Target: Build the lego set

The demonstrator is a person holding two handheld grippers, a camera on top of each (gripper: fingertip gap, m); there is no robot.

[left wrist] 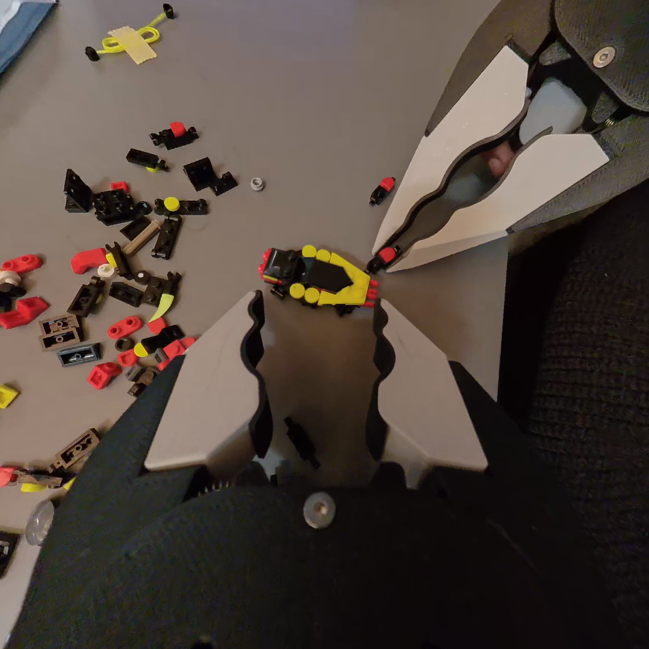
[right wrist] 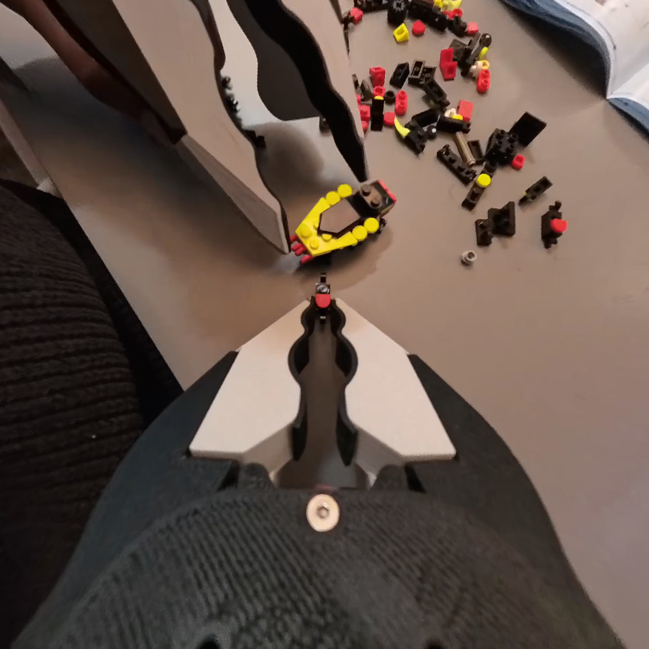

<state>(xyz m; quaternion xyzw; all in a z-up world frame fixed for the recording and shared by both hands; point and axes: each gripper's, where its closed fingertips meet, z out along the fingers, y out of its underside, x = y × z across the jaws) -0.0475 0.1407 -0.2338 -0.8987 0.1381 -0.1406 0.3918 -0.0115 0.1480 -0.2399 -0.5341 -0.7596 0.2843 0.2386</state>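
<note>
Right gripper (right wrist: 321, 302) pinches a small black-and-red piece (right wrist: 321, 298) at its tips, aimed at the yellow model (left wrist: 316, 279) on the table (left wrist: 351, 123); left gripper (left wrist: 318, 302), wide open and empty, flanks the model, seemingly to steady it.

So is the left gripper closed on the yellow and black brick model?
No, the left gripper stands open, and the model lies on the table beyond its tips.

Light was dim and warm, falling from above onto the grey counter (left wrist: 316, 87), which showed no glare. Soft shadows pooled under the yellow brick model (right wrist: 337, 224) (darkest toward 6 o'clock in the right wrist view). Wide-angle bending stretched the edges; the nearest black housings and far corners were blurred.
</note>
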